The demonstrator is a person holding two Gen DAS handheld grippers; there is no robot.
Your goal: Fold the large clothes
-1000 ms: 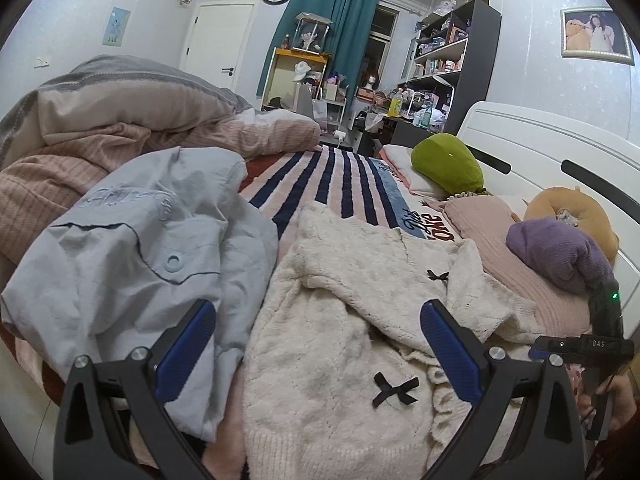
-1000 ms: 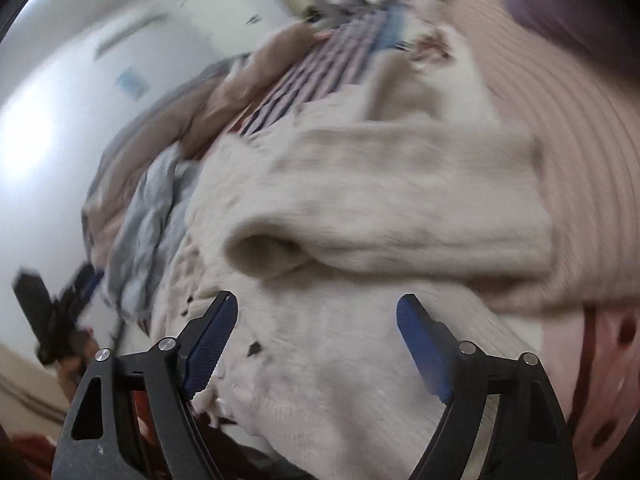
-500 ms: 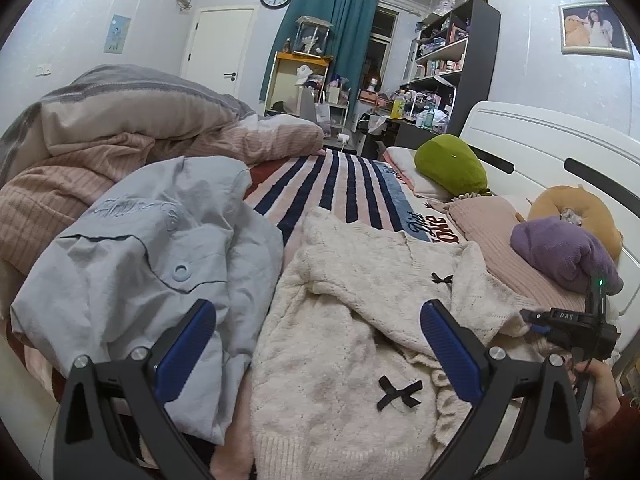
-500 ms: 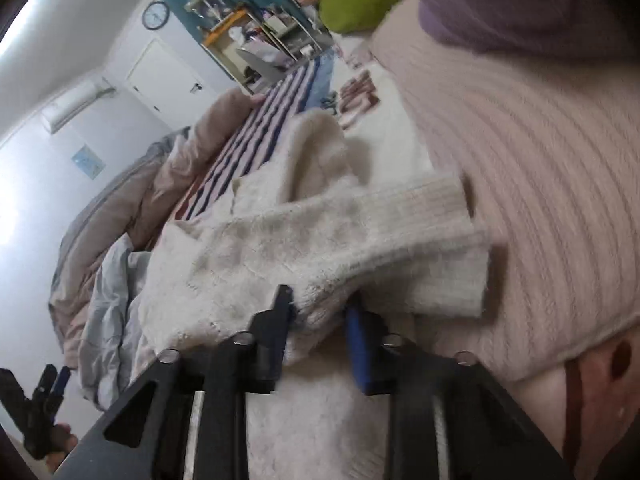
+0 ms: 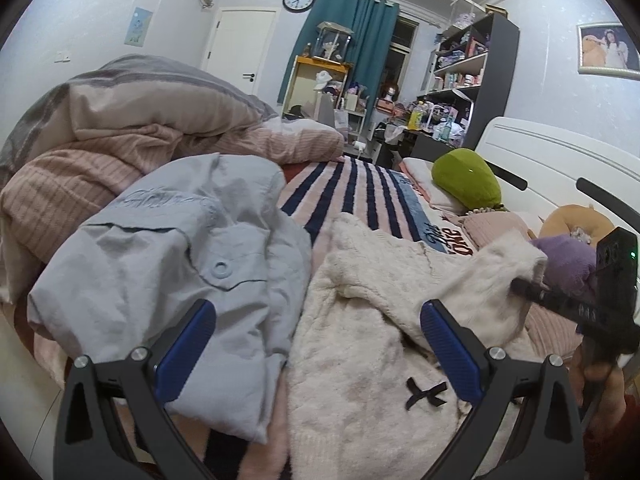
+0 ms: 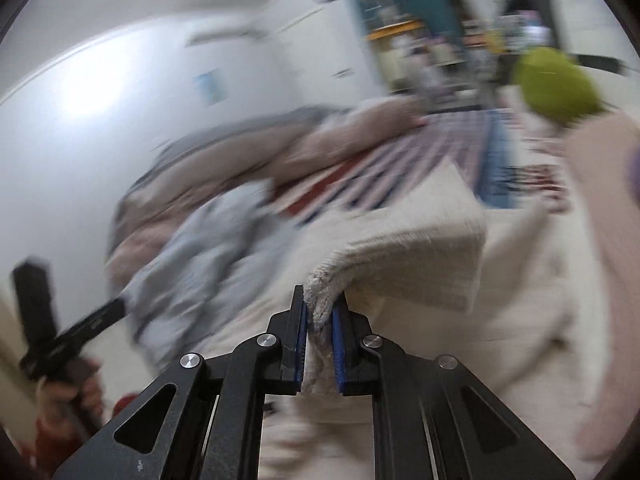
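The right gripper, clamped on the cream sweater's sleeve, now lifts it; the left gripper stays spread.

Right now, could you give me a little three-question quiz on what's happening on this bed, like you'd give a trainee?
1. True or false: the right gripper is shut on the cream sweater's sleeve.
2. Multiple choice: the left gripper is A) clamped on the grey-blue jacket, B) open and holding nothing, C) gripping the green pillow.
3. Fill in: the small black bow sits on the ____ sweater.

Key: 1 true; 2 B; 3 cream.
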